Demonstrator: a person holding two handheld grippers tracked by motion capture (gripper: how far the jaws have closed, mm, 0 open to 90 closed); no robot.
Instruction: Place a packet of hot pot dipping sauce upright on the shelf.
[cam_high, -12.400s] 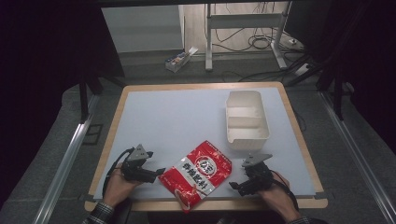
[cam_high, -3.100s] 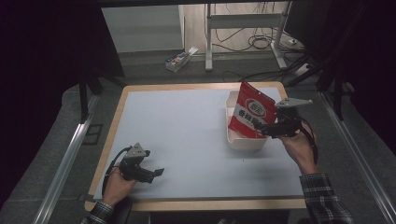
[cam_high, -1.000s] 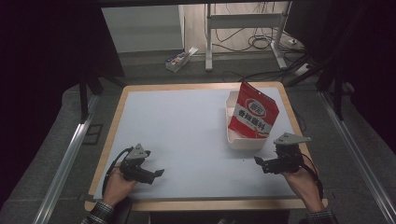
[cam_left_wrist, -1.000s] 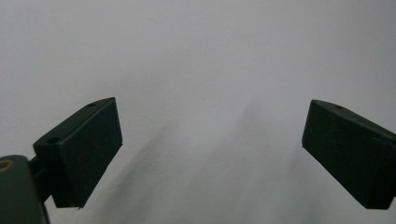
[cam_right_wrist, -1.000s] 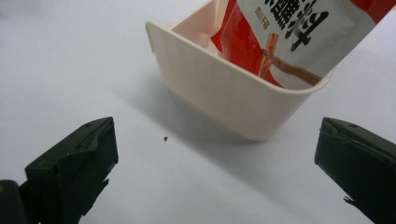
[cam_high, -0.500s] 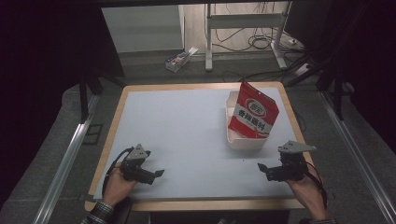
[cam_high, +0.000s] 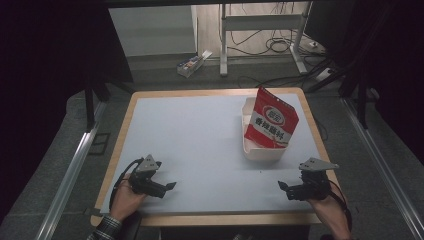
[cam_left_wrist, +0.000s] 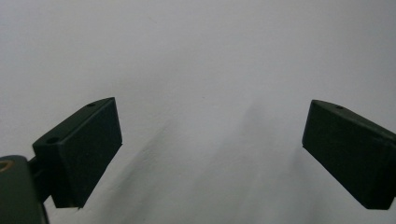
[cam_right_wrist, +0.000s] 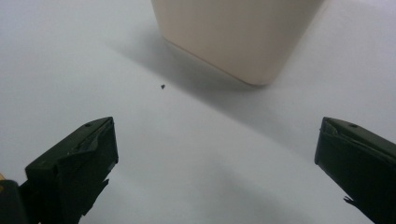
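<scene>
Currently both the left gripper (cam_high: 170, 186) and the right gripper (cam_high: 282, 186) rest spread and empty, while the red pouch (cam_high: 270, 122) stands tilted in the white bin (cam_high: 260, 151) ahead of the right gripper, unsupported and liable to topple out

Pale table (cam_high: 200, 135) with wooden rim; grey floor (cam_high: 165, 75); cables (cam_high: 280, 47); metal frame legs (cam_high: 223, 37) behind.

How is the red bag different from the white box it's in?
The red bag is bright red with printing; the white box is plain cream. The bag stands upright and leans, taller than the box, which sits low and flat on the table. Both are at the table's far right side.
</scene>
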